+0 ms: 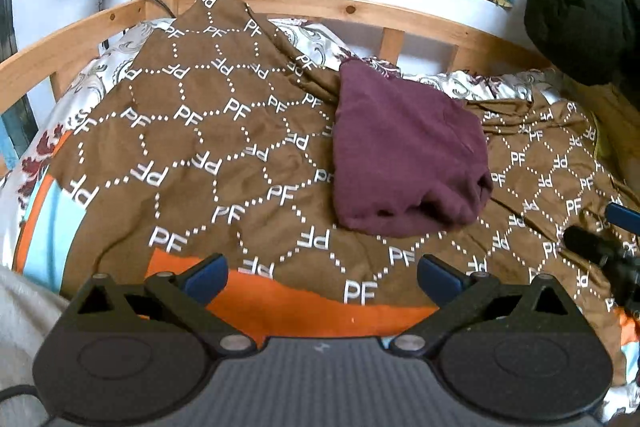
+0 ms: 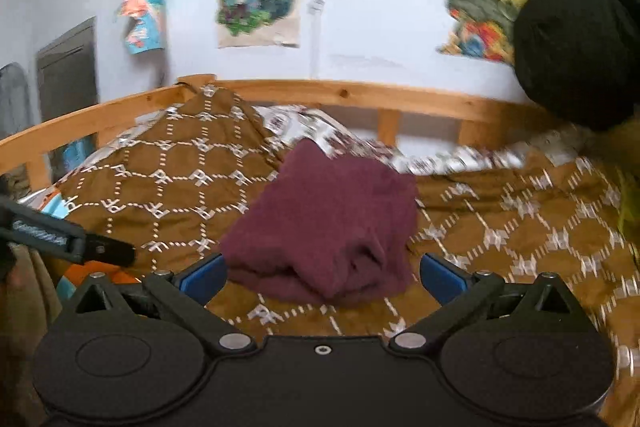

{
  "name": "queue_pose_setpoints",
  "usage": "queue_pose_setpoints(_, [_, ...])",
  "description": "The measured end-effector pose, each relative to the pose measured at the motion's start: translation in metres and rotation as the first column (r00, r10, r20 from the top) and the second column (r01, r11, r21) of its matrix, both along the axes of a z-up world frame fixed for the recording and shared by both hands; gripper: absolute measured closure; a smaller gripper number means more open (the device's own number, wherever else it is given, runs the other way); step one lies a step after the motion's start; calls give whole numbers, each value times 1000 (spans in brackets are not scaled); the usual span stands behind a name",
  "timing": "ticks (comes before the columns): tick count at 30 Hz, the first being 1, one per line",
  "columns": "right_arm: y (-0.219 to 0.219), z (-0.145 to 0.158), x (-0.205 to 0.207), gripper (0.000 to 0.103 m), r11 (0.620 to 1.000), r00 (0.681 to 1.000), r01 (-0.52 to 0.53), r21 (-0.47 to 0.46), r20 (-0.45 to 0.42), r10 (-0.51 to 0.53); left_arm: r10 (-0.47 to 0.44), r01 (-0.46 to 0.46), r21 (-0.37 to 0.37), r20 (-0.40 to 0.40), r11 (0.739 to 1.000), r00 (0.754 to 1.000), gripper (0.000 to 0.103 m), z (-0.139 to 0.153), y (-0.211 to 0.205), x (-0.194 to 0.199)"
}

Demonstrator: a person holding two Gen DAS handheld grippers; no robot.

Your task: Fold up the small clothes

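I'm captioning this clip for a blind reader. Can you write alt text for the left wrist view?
A folded maroon garment lies on a brown bedspread printed with white PF letters. The left gripper hangs open and empty in front of it, with a wooden bed rail and posters behind.

Wooden-railed bed (image 1: 420, 21). Brown "PF" hexagon-print cover (image 1: 208, 147) spread over patterned bedding (image 1: 472, 85). 1 folded maroon garment (image 1: 404, 155) lies on cover, right of centre.

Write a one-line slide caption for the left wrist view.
Folded maroon garment lies on a brown patterned bedspread, beyond open, empty left tongs.
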State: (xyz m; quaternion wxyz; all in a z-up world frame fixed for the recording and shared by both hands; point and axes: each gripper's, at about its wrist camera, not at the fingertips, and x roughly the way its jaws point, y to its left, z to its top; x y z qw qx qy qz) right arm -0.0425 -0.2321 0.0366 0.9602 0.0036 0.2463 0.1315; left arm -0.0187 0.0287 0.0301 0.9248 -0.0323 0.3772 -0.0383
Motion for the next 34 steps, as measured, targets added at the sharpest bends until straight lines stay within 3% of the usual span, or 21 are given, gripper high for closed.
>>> queue_pose_setpoints(7, [-30,-7,-8,1,989,990,132,70,-53,-128,-11,12,43,-39,999,999,1,-12,-5,-6])
queue_pose_setpoints(34, [-20,-15,0,1,994,992,95,60,-94,-89,-33,34,34,-16,999,999,1,-9,-8,-8])
